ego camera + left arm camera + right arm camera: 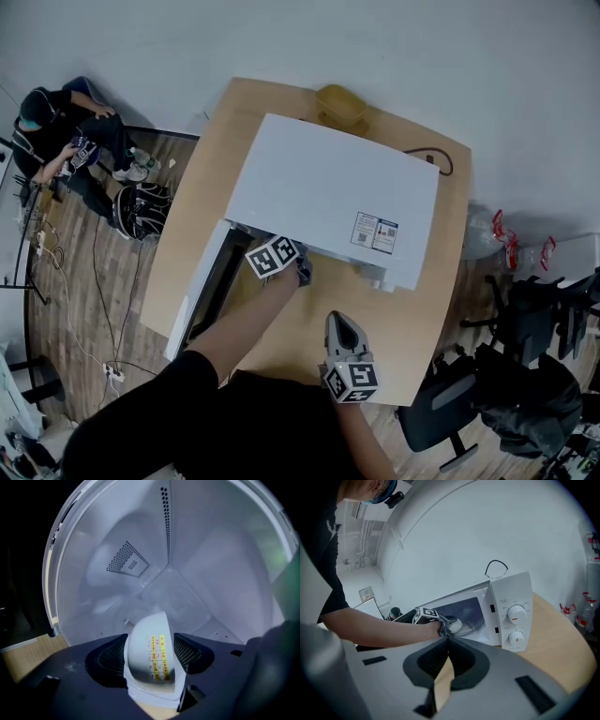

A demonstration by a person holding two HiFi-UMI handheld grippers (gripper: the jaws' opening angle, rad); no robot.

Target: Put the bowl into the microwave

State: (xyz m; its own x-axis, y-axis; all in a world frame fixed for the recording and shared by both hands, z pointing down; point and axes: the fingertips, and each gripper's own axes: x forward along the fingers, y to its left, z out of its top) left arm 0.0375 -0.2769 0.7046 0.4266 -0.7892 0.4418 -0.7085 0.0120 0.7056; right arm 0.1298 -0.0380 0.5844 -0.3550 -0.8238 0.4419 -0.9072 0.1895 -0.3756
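Observation:
The white microwave (328, 197) stands on the wooden table (412, 309) with its door (202, 291) swung open to the left. My left gripper (298, 272) reaches into the cavity. In the left gripper view a small white bowl (150, 653) with a yellow sticker sits tilted between the jaws, over the glass turntable (173, 592). The pads stand close on either side without pressing, so the left gripper (150, 639) is open. The right gripper view shows that bowl (455, 625) inside the microwave (511, 611). My right gripper (337, 323) hovers over the table's front, shut and empty.
A yellow bowl (342, 103) sits behind the microwave, with a black cable (436, 159) at its back right. A person (66, 141) sits on the floor at far left. An office chair (450, 412) and bottles (506, 239) stand to the right of the table.

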